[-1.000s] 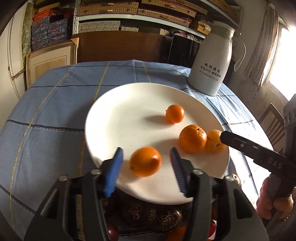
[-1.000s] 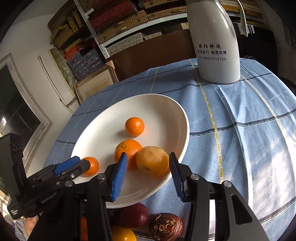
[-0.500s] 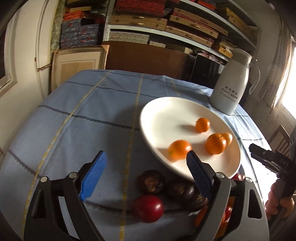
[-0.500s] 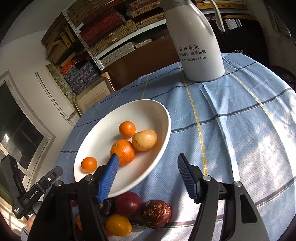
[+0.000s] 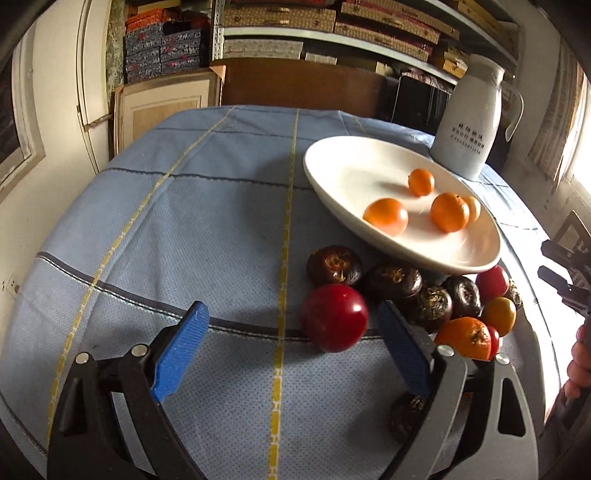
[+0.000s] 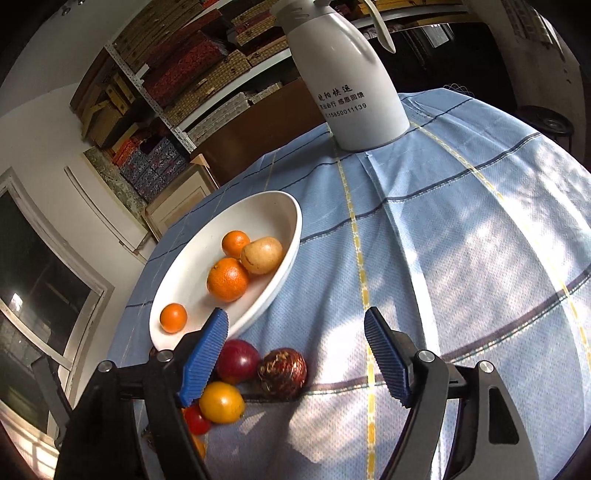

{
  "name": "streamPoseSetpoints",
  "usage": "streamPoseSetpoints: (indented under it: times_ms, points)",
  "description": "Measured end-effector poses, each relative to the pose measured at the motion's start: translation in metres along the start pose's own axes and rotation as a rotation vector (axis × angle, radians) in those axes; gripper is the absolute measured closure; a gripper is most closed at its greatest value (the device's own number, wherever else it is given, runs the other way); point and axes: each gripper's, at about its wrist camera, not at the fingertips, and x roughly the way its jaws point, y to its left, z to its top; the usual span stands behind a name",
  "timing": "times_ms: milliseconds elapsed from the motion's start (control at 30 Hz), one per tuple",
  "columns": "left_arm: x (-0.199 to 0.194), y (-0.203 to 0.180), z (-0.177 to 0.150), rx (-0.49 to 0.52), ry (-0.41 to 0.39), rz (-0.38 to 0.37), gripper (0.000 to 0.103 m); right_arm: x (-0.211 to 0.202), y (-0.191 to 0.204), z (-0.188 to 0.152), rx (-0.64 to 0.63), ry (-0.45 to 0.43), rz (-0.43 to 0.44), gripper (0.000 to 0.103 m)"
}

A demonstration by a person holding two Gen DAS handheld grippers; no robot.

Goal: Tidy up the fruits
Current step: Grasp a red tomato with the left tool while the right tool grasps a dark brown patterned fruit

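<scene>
A white plate [image 5: 343, 173] [image 6: 192, 273] on the blue tablecloth holds three oranges [image 5: 386, 216] [image 6: 227, 278] and a pale yellow fruit [image 6: 262, 254]. Loose fruit lies in front of the plate: a red fruit [image 5: 334, 317], several dark brown fruits [image 5: 334, 264], a yellow-orange fruit [image 6: 221, 402] and a brown fruit [image 6: 282, 373]. My left gripper [image 5: 291, 354] is open and empty, above the cloth just before the red fruit. My right gripper [image 6: 295, 358] is open and empty, above the brown fruit. The right gripper also shows at the left wrist view's right edge [image 5: 565, 273].
A tall white thermos jug [image 5: 469, 122] [image 6: 347, 81] stands behind the plate. The round table's blue checked cloth [image 5: 184, 229] [image 6: 461, 240] falls away at the edges. Shelves with boxes [image 5: 332, 22] and a wooden board [image 5: 166, 107] stand behind the table.
Both grippers opened, left an orange and the pale fruit on the plate, and drew back toward me. The loose fruit in front of the plate has come into view.
</scene>
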Motion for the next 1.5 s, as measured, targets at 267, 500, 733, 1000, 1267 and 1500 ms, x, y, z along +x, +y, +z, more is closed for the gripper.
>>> streamPoseSetpoints:
  times_ms: [267,500,733,1000,1267,1500]
  points:
    - [0.009,-0.003,0.002,0.022,0.034,-0.038,0.029,0.0,0.006,-0.009,-0.037,0.021,-0.011,0.023]
    - [0.021,-0.012,0.002,0.055,0.079,-0.096,0.054,0.004,0.009,-0.012,-0.056,0.035,-0.019,0.023]
    - [0.017,-0.014,0.002,0.062,0.061,-0.105,0.063,0.004,0.008,-0.019,-0.066,0.065,-0.02,0.023]
    - [0.017,-0.006,0.003,0.031,0.061,-0.086,0.063,0.004,0.019,-0.036,-0.168,0.097,-0.046,0.034]
    - [0.02,-0.004,0.002,0.026,0.075,-0.085,0.063,0.015,0.025,-0.037,-0.213,0.121,-0.09,0.053]
    - [0.021,-0.004,0.002,0.029,0.077,-0.084,0.063,0.026,0.039,-0.036,-0.303,0.124,-0.136,0.056]
